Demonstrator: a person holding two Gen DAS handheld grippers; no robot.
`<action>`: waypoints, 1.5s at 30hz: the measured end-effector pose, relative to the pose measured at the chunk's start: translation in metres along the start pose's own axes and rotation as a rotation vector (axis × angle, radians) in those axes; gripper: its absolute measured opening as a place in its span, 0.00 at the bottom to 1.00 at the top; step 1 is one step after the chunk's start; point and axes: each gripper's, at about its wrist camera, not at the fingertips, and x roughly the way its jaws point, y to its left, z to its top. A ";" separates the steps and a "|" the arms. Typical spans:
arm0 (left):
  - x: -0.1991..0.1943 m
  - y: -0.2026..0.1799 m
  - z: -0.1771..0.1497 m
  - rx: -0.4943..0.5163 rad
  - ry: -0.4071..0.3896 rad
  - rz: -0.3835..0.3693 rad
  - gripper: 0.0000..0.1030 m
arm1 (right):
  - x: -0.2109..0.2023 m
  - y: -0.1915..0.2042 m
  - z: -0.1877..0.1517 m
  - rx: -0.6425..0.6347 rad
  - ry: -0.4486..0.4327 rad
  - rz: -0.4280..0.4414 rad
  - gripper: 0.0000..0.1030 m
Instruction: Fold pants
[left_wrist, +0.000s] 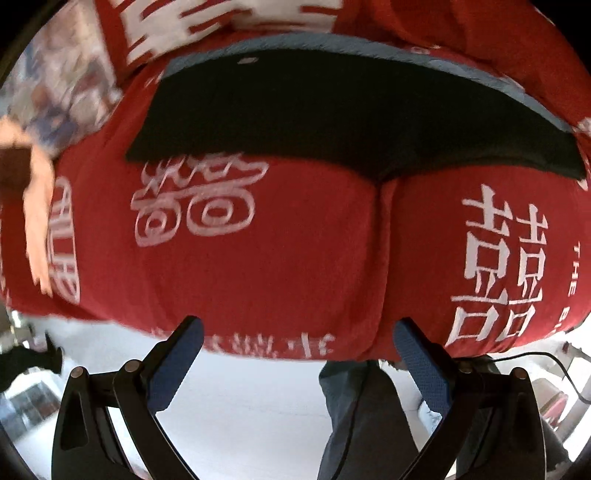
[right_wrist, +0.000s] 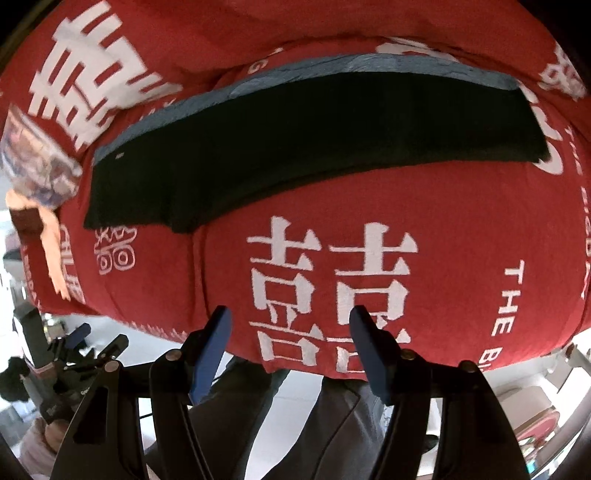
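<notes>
so far we see the dark pants (left_wrist: 351, 122) lying flat as a folded strip at twelve o'clock on the red cloth (left_wrist: 258, 266); our left gripper (left_wrist: 299, 347) and right gripper (right_wrist: 290, 332) both hover wide, empty; further folds perhaps remain.

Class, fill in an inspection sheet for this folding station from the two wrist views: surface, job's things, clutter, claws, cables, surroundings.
Surface: red cloth with white characters, a crease running down it.
Job's things: dark pants, lying flat and folded, grey-blue edge along the far side.
Clutter: patterned blue-white item at the far left; what it is cannot be told.
Claws: left claw open, empty; right claw open, empty; both apart from the pants.
Cables: one dark cable beyond the cloth's right edge.
Surroundings: pale floor; person's trouser legs below.
</notes>
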 end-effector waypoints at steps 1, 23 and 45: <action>0.000 -0.003 0.005 0.025 -0.007 -0.004 1.00 | -0.003 -0.004 -0.002 0.019 -0.018 0.000 0.68; 0.019 -0.169 0.163 0.071 -0.163 0.006 1.00 | 0.018 -0.244 0.060 0.483 -0.296 0.220 0.61; 0.072 -0.229 0.218 0.081 -0.247 0.029 1.00 | 0.049 -0.320 0.098 0.642 -0.427 0.391 0.11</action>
